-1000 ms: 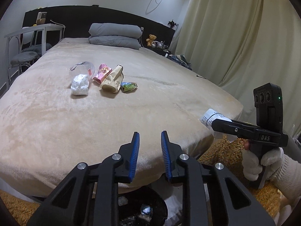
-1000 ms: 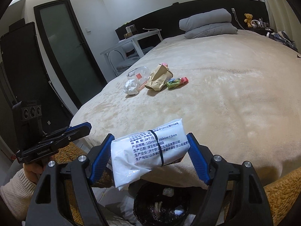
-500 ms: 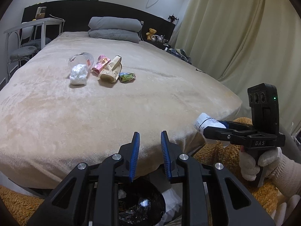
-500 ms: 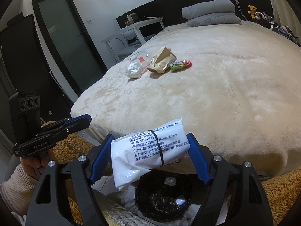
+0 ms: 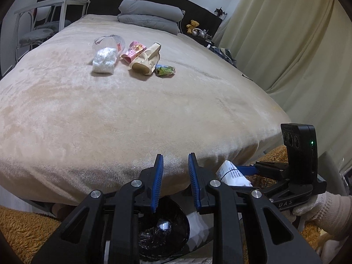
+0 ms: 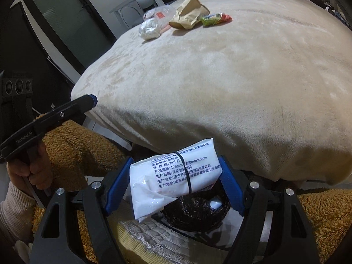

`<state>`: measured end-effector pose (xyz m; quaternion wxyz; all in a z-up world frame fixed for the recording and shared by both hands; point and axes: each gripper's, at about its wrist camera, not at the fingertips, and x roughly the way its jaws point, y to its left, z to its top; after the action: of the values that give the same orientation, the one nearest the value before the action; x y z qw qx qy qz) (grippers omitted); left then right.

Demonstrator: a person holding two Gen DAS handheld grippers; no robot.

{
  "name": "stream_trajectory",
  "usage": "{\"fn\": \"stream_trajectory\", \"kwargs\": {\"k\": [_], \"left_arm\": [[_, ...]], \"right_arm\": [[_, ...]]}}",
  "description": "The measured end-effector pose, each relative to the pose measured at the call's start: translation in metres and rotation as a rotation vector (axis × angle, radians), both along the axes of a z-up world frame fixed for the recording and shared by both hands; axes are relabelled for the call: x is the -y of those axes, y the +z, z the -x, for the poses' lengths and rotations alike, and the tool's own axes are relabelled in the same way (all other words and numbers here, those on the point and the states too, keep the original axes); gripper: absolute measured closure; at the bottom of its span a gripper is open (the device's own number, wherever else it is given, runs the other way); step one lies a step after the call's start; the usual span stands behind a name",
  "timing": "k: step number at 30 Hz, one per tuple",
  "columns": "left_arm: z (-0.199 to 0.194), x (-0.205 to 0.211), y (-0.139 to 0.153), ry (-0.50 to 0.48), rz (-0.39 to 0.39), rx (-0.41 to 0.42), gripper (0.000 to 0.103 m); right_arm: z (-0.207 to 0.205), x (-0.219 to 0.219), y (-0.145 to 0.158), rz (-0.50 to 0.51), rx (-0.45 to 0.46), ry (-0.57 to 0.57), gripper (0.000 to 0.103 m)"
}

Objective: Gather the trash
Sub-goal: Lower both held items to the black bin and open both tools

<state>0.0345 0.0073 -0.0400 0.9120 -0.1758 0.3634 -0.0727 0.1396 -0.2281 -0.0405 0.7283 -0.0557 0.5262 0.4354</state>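
Observation:
My right gripper is shut on a white printed packet and holds it just above a black-lined trash bin on the floor at the foot of the bed. The packet also shows in the left wrist view. My left gripper is open and empty, over the same bin. On the bed lie a white wad, a clear plastic bag, a pink wrapper, a brown paper bag and a green wrapper.
The beige bed fills the middle. Grey pillows lie at its head. A chair and white table stand at the left, curtains at the right. Brown fuzzy fabric surrounds the bin.
Both grippers have dropped lower and pulled back toward the bin at the bed's foot. The right gripper still holds the packet, which is now over the bin.

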Motion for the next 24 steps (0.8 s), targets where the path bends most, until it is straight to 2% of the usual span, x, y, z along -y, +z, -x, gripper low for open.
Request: {"fn": "stream_trajectory", "kwargs": {"k": [9,13,15,16,24], "left_arm": [[-0.008,-0.002,-0.008,0.013,0.009,-0.048,0.080],[-0.011,-0.001,-0.010,0.011,0.006,-0.057,0.080],[-0.011,-0.002,-0.010,0.015,0.006,-0.062,0.080],[-0.011,-0.002,-0.010,0.018,0.002,-0.065,0.080],[-0.008,-0.005,-0.009,0.039,-0.011,-0.061,0.080]], "right_arm": [[0.004,-0.015,-0.029,0.098,-0.094,0.047,0.025],[0.003,-0.019,-0.030,0.098,-0.108,0.042,0.024],[0.003,-0.019,-0.031,0.087,-0.119,0.042,0.017],[0.003,-0.021,-0.031,0.084,-0.120,0.045,0.016],[0.003,-0.027,-0.025,0.064,-0.098,0.044,0.014]]}}
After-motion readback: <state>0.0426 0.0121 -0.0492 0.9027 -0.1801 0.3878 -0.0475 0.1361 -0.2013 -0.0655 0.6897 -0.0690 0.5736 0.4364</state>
